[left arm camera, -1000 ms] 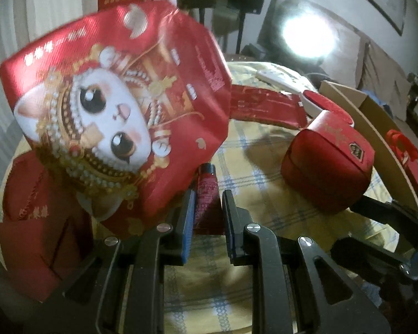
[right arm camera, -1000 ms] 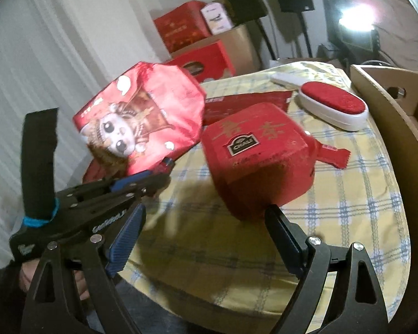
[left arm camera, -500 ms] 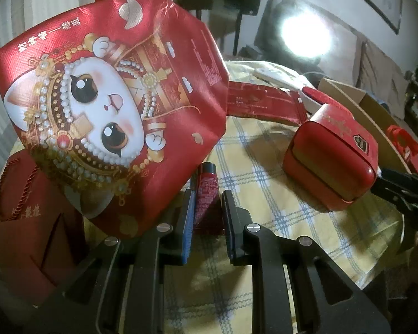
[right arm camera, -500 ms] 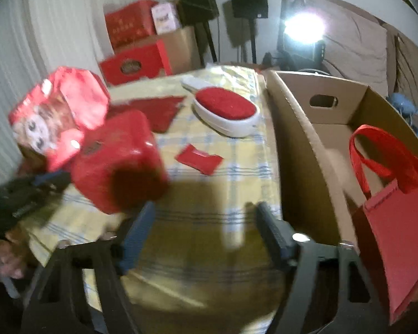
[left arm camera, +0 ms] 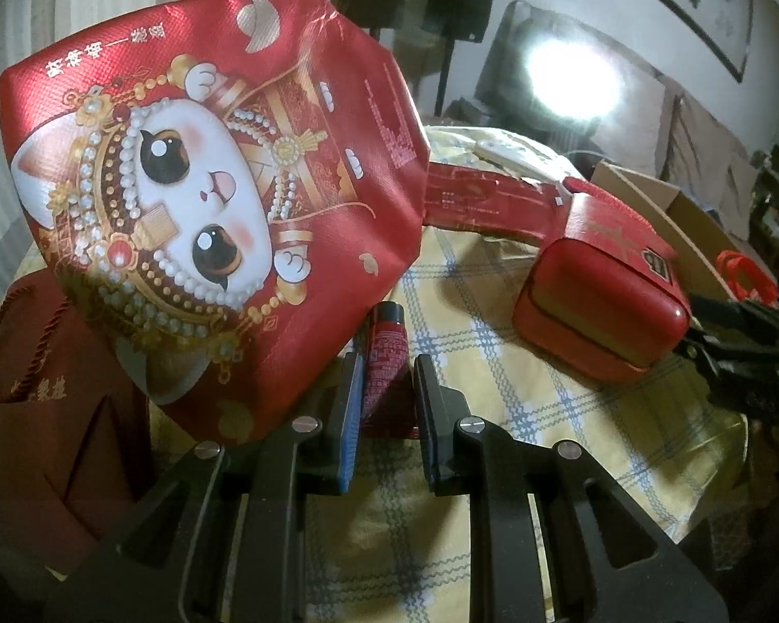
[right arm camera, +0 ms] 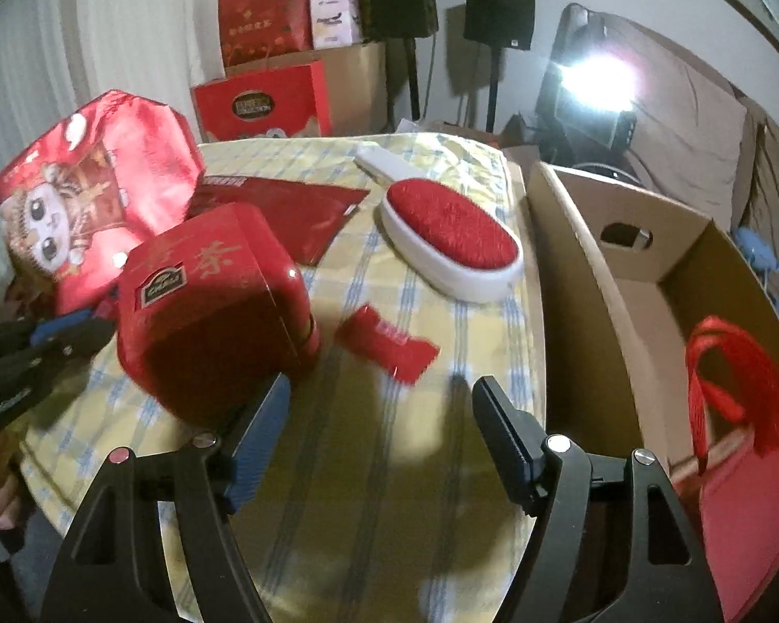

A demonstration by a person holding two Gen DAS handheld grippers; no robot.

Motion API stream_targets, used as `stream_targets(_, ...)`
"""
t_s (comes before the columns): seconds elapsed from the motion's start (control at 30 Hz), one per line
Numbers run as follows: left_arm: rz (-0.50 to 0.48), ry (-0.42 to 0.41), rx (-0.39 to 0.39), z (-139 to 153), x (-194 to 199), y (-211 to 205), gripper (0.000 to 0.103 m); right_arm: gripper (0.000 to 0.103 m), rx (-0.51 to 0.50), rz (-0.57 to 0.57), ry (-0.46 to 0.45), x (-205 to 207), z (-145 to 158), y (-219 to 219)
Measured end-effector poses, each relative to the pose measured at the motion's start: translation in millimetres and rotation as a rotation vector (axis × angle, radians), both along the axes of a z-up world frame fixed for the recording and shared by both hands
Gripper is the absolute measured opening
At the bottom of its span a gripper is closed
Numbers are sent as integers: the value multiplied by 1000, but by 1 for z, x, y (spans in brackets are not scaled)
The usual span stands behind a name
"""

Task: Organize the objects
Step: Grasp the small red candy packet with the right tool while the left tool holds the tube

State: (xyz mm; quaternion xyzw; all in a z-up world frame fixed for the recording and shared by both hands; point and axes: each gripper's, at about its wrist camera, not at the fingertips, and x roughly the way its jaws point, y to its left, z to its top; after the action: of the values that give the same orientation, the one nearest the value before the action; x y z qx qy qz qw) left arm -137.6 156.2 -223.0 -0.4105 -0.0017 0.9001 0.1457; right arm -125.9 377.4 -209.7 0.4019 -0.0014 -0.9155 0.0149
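Left gripper (left arm camera: 384, 394) pinches tube (left arm camera: 385, 350); cat bag (left arm camera: 197, 207) (tilted) crowds it.

Glossy tin (right arm camera: 210, 306), checked cloth tablecloth (right arm camera: 389, 467), cardboard box (right arm camera: 587, 280)

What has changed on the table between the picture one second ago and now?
The right gripper swung from around the square red tea tin toward the cardboard box; its empty jaws are opening. The left gripper kept gripping the small red tube. The tin stayed put.
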Motion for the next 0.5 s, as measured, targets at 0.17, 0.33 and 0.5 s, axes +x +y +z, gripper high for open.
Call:
stream_targets(0.17,-10,-1,11,0,0,-2,18,74,47,11,-25,-23,-4,3)
stream_targets(0.33,-23,-14,39,1,-1,-8,18,73,17,34,-50,-33,-8,10)
stream_targets(0.5,-42,-27,25,2,-4,-7,18,40,9,68,-29,-25,-6,3)
